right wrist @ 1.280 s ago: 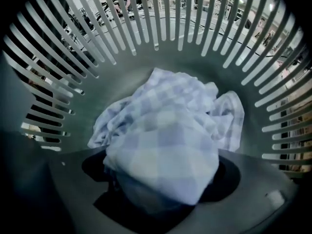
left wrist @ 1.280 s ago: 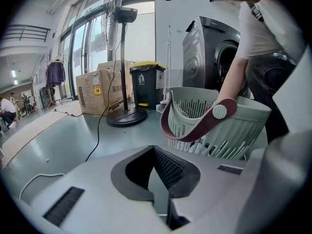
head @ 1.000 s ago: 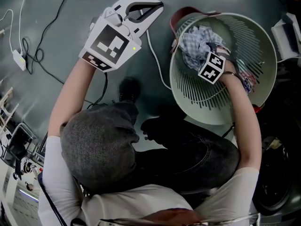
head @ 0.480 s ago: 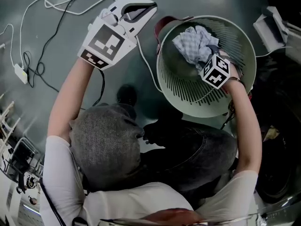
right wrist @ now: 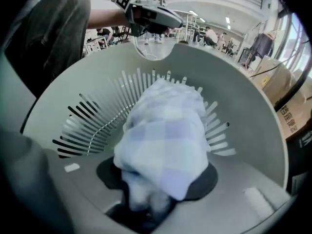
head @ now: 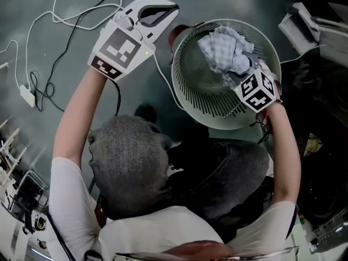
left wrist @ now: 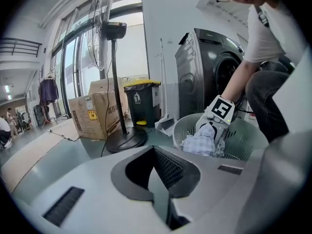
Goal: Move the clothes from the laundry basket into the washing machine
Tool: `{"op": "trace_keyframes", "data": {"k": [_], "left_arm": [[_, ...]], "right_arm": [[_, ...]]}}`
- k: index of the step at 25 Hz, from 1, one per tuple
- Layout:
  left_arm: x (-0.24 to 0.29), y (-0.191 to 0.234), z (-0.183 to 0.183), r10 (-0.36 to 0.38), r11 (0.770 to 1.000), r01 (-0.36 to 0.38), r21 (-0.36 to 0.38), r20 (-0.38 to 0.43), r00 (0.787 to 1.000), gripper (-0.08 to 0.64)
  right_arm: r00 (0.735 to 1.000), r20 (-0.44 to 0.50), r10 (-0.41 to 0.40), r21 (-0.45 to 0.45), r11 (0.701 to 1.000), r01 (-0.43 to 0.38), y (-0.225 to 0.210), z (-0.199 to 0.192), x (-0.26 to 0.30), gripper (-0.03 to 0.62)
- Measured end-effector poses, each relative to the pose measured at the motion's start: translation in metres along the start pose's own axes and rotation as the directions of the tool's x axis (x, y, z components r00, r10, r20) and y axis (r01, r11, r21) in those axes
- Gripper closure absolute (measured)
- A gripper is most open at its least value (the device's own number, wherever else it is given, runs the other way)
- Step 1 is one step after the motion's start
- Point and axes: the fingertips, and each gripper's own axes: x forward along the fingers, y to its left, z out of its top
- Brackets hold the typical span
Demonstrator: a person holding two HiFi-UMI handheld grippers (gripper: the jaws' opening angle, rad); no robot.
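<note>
Pinching only a bunched fold of cloth, the right gripper may drop it if the basket snags it. The left gripper is pressed together, empty.

Unreadable print on cardboard box

A crumpled cloth in a pale blue-and-white check hangs bunched in the jaws of the right gripper, which have just been closing and now pinch its upper folds. It hangs inside the laundry basket, near the top (whether its lower end touches the bottom cannot be told). The basket is round, pale grey-green plastic with slotted walls, and stands upright on the floor. The washing machine, a dark grey front-loader with a round door, stands just behind the basket.
</note>
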Motion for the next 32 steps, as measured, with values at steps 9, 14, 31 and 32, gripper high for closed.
{"op": "trace_keyframes", "data": {"k": [9, 14, 31, 32], "left_arm": [[0.008, -0.021, 0.076, -0.083, 0.996, 0.082, 0.017, 0.089, 0.992, 0.554], [0.019, -0.046, 0.101, -0.188, 0.98, 0.182, 0.083, 0.069, 0.98, 0.554], [0.058, -0.135, 0.195, -0.425, 0.89, 0.401, 0.219, 0.073, 0.902, 0.554], [0.059, -0.138, 0.197, -0.43, 0.886, 0.405, 0.226, 0.072, 0.9, 0.554]], "right_arm": [[0.986, 0.144, -0.085, 0.074, 0.994, 0.075, -0.009, 0.027, -0.087, 0.362], [0.975, 0.175, -0.134, 0.103, 0.988, 0.117, -0.003, 0.026, -0.133, 0.362], [0.915, 0.162, -0.371, 0.358, 0.886, 0.296, 0.002, -0.022, -0.228, 0.36], [0.909, 0.155, -0.388, 0.369, 0.876, 0.311, 0.002, -0.025, -0.233, 0.36]]}}
